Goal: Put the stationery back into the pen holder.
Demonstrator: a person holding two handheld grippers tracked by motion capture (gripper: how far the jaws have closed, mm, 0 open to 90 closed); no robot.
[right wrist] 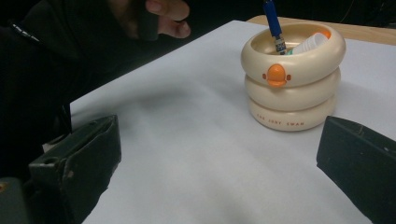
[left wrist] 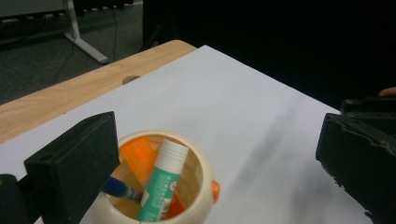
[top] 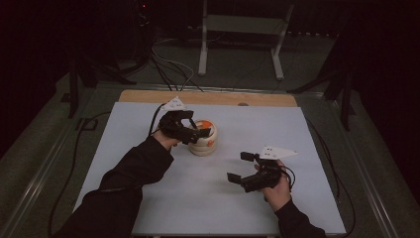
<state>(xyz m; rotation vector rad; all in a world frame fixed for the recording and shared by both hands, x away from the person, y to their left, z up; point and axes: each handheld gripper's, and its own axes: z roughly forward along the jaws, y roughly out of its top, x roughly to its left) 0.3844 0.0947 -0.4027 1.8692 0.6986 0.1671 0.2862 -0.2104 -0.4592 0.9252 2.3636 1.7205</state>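
While the left gripper (top: 190,126) hangs just above the cream duck-faced pen holder (top: 203,139), its jaws are spread wide with nothing between them, and the holder's mouth lies directly below and slightly ahead. Inside, a green-and-white glue stick (left wrist: 162,185) leans with its long axis tilted, white cap up, beside a blue pen (left wrist: 120,189) and an orange item (left wrist: 138,157). The right gripper (top: 243,168), jaws also apart and empty, sits well off on the white table cover (top: 277,124), so the left is far nearer. Lettering on the holder's bottom ring (right wrist: 285,123) is too small to read surely; the glue stick's label is illegible
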